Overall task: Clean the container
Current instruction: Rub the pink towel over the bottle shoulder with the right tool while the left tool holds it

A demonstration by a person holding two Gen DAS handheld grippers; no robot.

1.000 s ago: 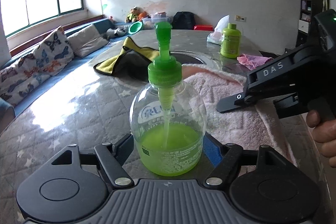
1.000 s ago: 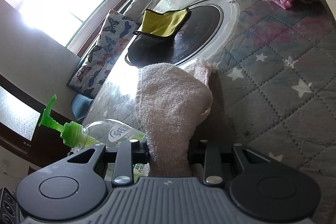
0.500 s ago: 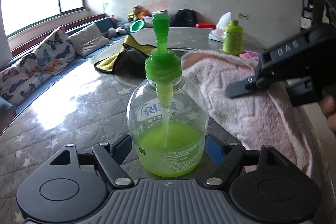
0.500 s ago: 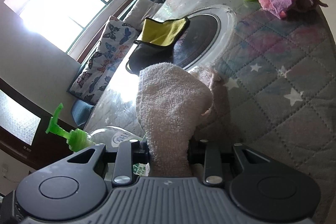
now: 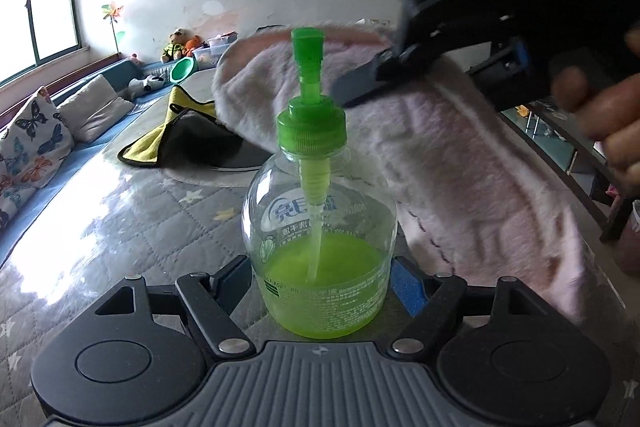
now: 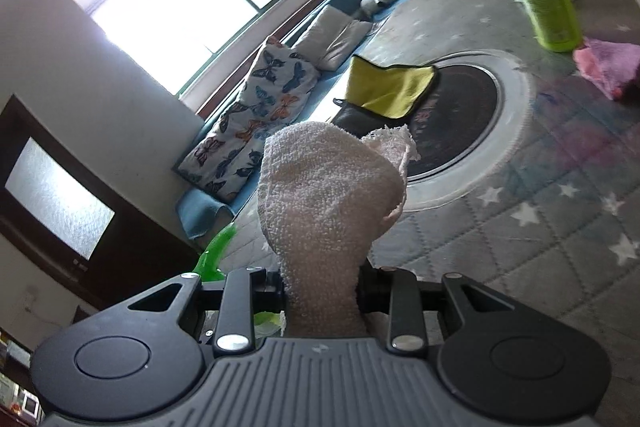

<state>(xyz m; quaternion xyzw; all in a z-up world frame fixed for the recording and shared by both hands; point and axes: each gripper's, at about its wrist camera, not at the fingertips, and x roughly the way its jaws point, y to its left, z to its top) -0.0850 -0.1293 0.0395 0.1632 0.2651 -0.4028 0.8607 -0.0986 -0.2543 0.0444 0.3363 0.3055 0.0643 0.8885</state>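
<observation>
Left wrist view: bottle (image 5: 320, 239), round, clear plastic, green liquid filling the lower part, ribbed green pump (image 5: 311, 99) upright on top. Gripped at the base between the left tongs (image 5: 322, 283), blue pads pressed on both sides, above a quilted grey table (image 5: 132, 219) with star print. Just behind and right of it, fluffy pink towel (image 5: 472, 179), draped, pinched by the right tongs (image 5: 360, 91), blurred. Towel edge touching the pump or merely behind it: cannot tell. Fingers (image 5: 616, 131) cut off at the right edge.

Right wrist view: right tongs (image 6: 322, 291) clamped on nubby towel (image 6: 332, 195); bottle mostly hidden, only a green blur of pump (image 6: 214, 255) showing. Farther off: yellow cloth (image 6: 390, 87), opaque green bottle (image 6: 548, 7), pink rag (image 6: 608, 67).
</observation>
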